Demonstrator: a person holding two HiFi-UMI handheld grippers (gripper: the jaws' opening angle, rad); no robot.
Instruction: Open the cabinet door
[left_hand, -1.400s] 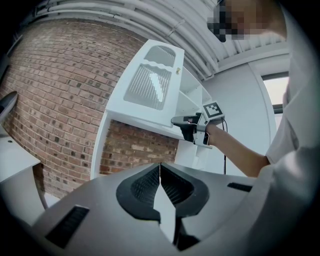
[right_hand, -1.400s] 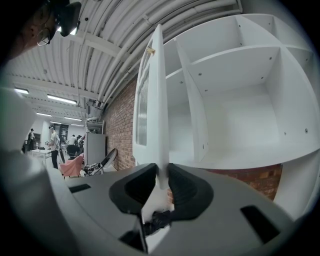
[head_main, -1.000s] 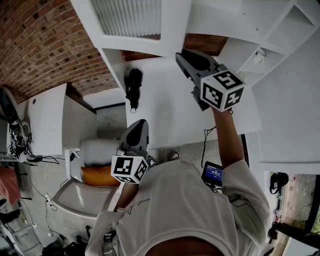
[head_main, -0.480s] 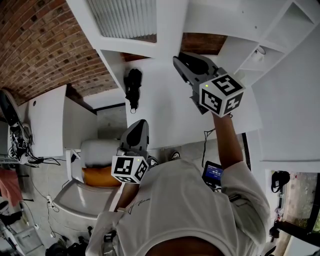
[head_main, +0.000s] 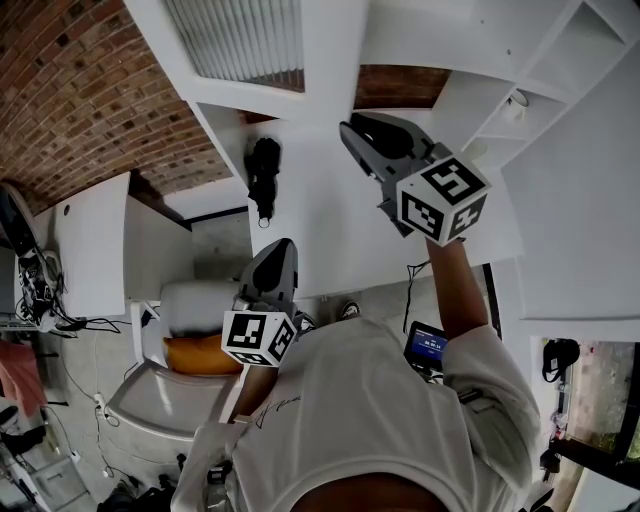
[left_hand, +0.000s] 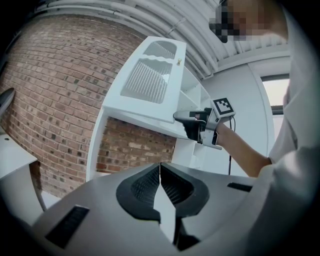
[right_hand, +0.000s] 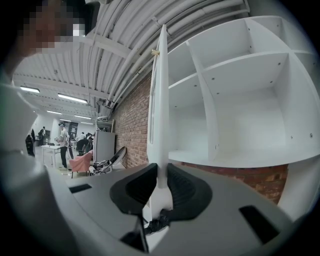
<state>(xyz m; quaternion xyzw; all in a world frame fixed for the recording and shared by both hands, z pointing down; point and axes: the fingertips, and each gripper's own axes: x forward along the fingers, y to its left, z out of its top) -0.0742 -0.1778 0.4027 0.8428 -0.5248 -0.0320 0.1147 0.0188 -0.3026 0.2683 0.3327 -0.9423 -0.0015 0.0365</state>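
The cabinet door is seen edge-on at twelve o'clock in the right gripper view, swung out from the cabinet, and its thin lower edge is pinched between the narrowly set jaws of the right gripper. With so little panel gripped, the door could slip free if the pull were not kept along the hinge's arc. The compartments at two o'clock are seen bare, and the left gripper is kept closed on nothing.

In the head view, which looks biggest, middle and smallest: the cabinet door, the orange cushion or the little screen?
1. Door.
2. Cushion, partly hidden.
3. Screen, only slightly smaller than the cushion's visible part; the true order of these two is unsure.
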